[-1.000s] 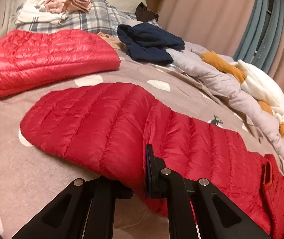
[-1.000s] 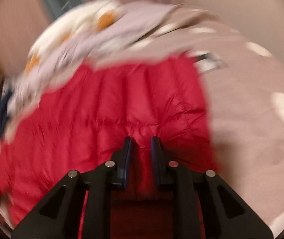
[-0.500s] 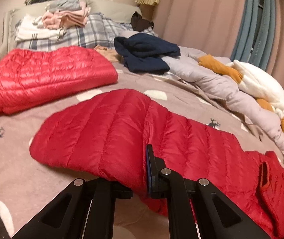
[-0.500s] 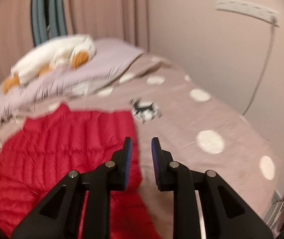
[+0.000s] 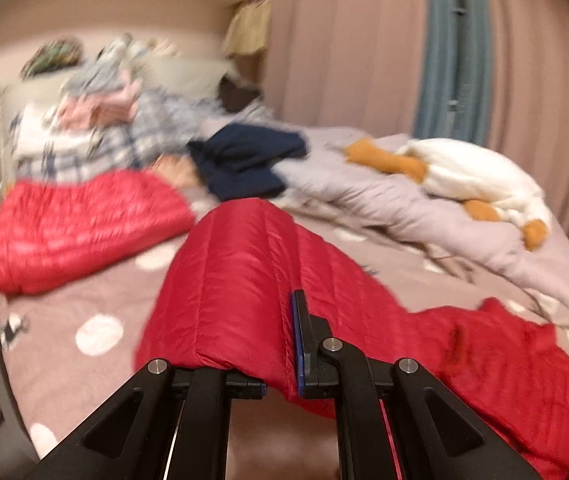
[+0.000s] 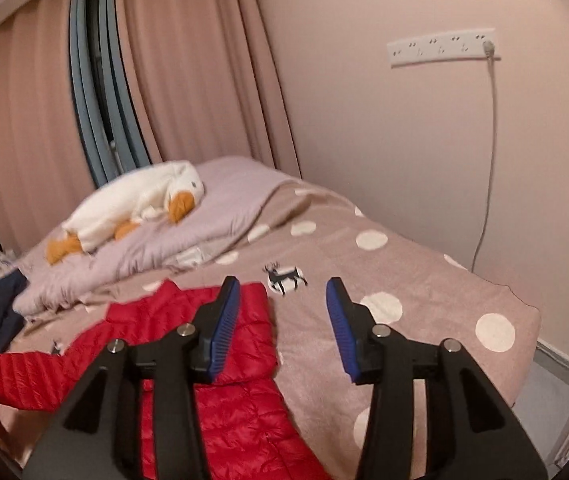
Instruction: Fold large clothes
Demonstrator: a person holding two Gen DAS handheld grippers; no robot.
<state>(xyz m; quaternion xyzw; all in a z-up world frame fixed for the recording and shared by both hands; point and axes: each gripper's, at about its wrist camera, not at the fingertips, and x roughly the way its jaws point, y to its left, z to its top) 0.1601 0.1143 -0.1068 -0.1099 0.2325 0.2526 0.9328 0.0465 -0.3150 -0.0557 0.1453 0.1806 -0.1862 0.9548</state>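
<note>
While lifted off the polka-dot bed (image 6: 424,280), drapes over the left tongs (image 5: 280,364) as a red puffer jacket (image 5: 236,280), pinched fast at its fold. Spread wide over the bedspread, gripping nothing: right tongs (image 6: 282,320).

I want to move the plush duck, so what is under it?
The duck lies on a bunched lilac quilt, which sits on the dotted bedspread. Whatever is beneath the quilt's folds is covered and cannot be seen.
</note>
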